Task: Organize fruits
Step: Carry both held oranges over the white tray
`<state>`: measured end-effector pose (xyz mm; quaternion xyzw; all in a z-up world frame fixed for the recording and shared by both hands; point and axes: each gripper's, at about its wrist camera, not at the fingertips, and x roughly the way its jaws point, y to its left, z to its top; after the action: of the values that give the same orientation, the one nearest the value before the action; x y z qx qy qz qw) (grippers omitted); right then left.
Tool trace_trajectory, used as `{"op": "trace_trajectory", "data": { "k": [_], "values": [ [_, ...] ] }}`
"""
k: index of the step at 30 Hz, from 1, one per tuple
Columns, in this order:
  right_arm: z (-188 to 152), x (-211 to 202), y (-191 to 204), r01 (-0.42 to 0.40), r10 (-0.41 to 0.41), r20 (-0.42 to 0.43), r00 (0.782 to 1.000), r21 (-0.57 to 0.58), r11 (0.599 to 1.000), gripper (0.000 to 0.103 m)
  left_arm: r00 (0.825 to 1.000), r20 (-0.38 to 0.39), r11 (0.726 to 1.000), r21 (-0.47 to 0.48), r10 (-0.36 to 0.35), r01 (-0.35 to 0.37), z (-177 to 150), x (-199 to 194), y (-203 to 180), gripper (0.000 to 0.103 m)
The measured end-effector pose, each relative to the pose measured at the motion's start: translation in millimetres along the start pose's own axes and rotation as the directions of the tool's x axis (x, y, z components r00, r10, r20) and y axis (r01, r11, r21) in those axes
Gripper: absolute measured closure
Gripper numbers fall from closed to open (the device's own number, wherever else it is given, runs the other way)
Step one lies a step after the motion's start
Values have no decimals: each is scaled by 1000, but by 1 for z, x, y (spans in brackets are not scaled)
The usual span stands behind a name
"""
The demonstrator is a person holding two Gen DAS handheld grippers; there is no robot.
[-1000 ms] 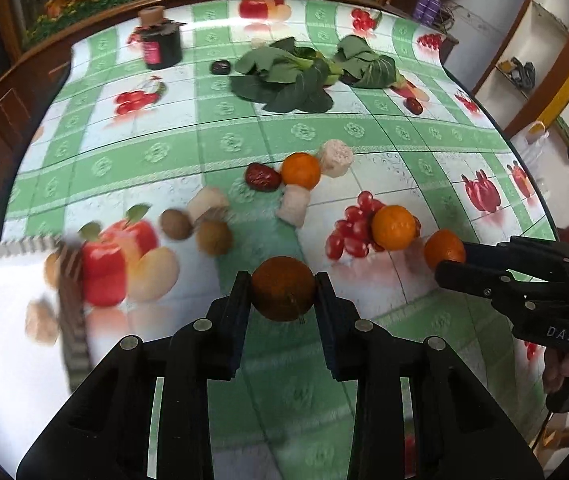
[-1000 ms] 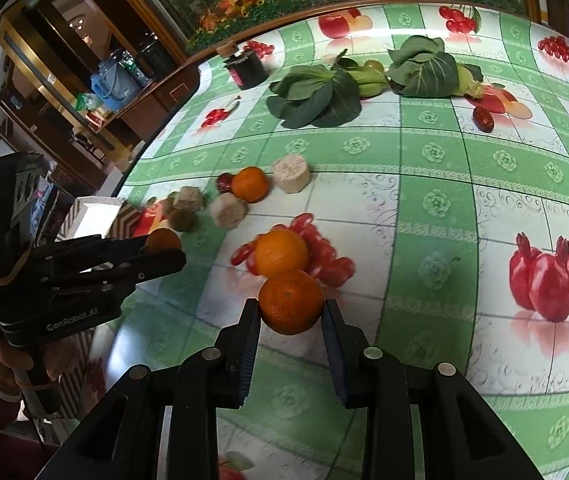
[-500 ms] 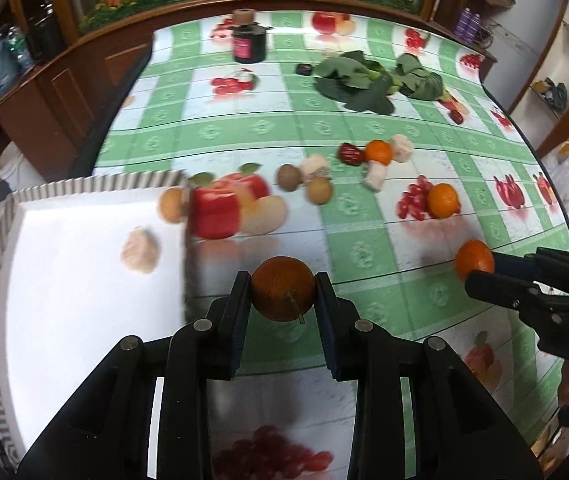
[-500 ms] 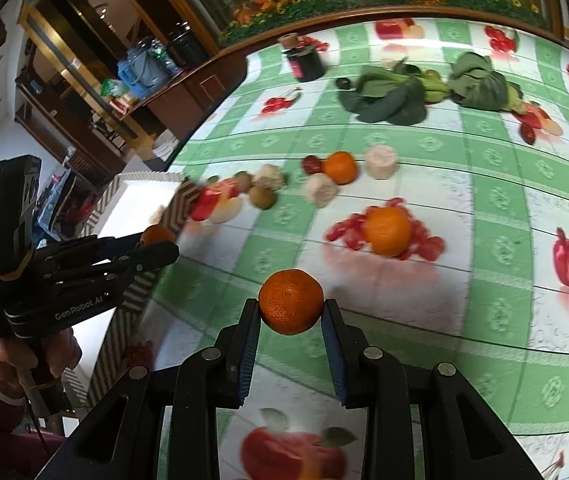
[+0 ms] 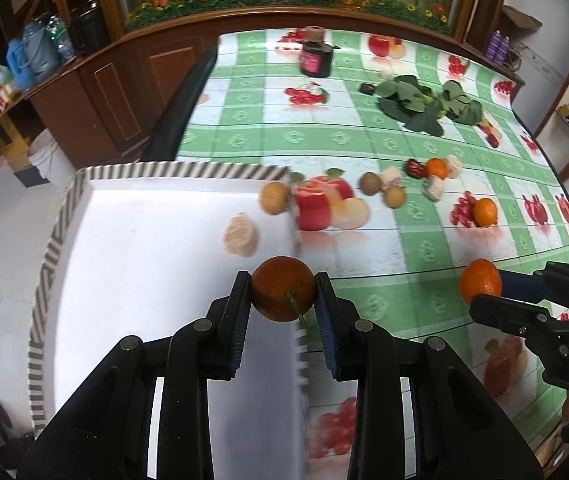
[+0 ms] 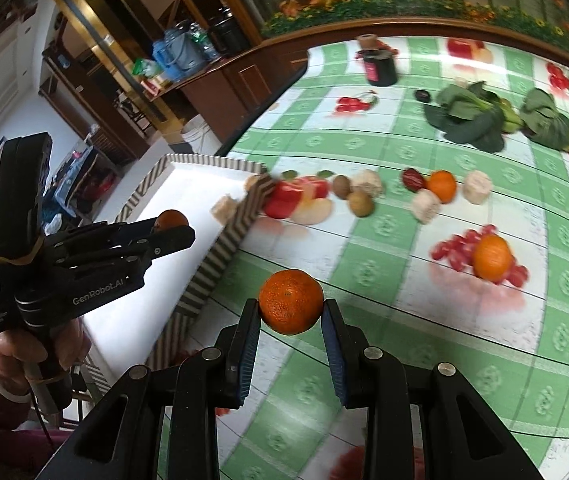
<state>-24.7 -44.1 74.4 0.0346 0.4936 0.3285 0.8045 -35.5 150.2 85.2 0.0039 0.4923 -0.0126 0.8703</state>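
Right, I've got a fruit in each claw. Left claw (image 5: 283, 295) is pinching a dark orange (image 5: 283, 294) w/ a short stem stub, held just over the near edge of the tray (image 5: 60, 216). Right claw (image 6: 290, 307) is pinching a brighter orange (image 6: 291, 301) above the surface (image 6: 384, 136), beside the tray's striped wall but not over it yet. Neither fruit touches anything but the pads.

Handling, as I judge it: both are small, round, light, firm-skinned but w/ some give, so a squeeze across the widest part is right & that's where both pads sit now. Peel looks a bit waxy; a round fruit can roll out if the grip drifts toward the top or bottom, so I'd keep the pinch on the equator & not clamp harder, since bruising is the risk. I'd set them down low rather than drop them, as they'll roll on the flat tray floor.

In the tray already: one pale chunk (image 5: 240, 236) & a brown fruit (image 5: 274, 198) at the far wall. More oranges, brown fruits & pale chunks lie loose on the surface, well apart from the claws.
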Motion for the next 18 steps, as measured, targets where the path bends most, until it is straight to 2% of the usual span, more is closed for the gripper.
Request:
{"op": "trace_trajectory", "data": {
  "k": [18],
  "values": [
    [28, 52, 65, -67, 65, -32, 997, -77, 995, 72, 997, -29, 995, -71, 65, -67, -10, 11, 75, 72]
  ]
}}
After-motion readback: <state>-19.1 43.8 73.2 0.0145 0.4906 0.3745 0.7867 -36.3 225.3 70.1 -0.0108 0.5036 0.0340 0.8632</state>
